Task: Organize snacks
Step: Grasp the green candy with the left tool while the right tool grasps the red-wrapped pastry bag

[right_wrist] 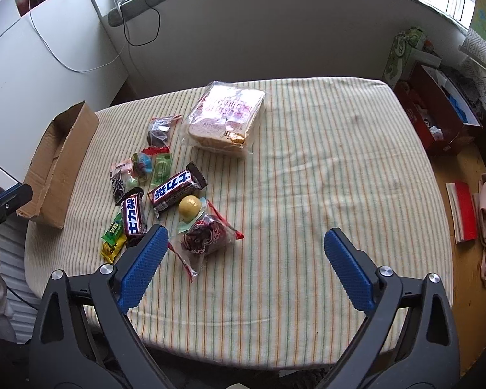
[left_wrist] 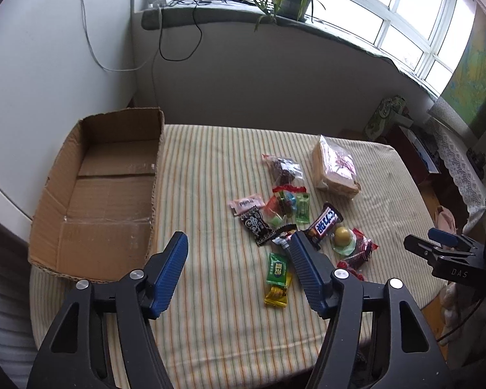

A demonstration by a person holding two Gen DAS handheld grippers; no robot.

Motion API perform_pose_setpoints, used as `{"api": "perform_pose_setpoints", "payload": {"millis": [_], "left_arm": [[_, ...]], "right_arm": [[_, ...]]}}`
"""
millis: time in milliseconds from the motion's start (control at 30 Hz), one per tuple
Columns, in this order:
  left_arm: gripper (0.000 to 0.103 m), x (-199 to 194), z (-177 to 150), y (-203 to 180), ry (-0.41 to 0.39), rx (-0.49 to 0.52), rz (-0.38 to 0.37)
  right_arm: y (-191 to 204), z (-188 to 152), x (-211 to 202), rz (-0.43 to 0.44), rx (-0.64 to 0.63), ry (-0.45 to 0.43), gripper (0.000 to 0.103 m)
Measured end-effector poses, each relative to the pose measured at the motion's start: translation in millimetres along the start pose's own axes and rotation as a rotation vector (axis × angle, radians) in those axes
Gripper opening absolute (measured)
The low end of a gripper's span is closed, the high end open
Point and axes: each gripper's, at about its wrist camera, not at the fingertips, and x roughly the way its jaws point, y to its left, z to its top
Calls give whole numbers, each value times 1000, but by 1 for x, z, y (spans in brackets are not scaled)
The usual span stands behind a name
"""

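Tablecloth (right_wrist: 324, 168) bare rightward (snacks (right_wrist: 175, 191) left)

Soft daylight from blown-out windows (left_wrist: 401, 9); strong fisheye edge distortion.

Striped tablecloth (right_wrist: 307, 168) — brown box (left_wrist: 107, 194).

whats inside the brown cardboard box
The open brown cardboard box shows only its bare taped floor, no snacks in it. Its near corner is hidden behind the left claw's blue finger.
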Motion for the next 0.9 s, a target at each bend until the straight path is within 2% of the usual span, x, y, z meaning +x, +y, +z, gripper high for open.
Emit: {"api": "perform_pose_setpoints", "payload": {"millis": [67, 200, 267, 367, 567, 900], "left_arm": [[58, 6, -2, 0, 29, 5, -31], [46, 23, -9, -7, 94, 48, -90], [45, 32, -12, -13, 121, 82, -108], [42, 44, -17, -21, 149, 121, -146], [34, 69, -23, -22, 194, 136, -168], [34, 90, -31, -24, 221, 152, -136]], "right_arm": [[2, -2, 8, 29, 11, 33, 91], [9, -5, 19, 47, 9, 56, 89], [14, -7, 23, 48, 1, 58, 89], [18, -8, 31, 45, 3, 67, 83], [23, -5, 46, 19, 34, 88, 77], [21, -1, 69, 12, 78, 149, 76]]}}
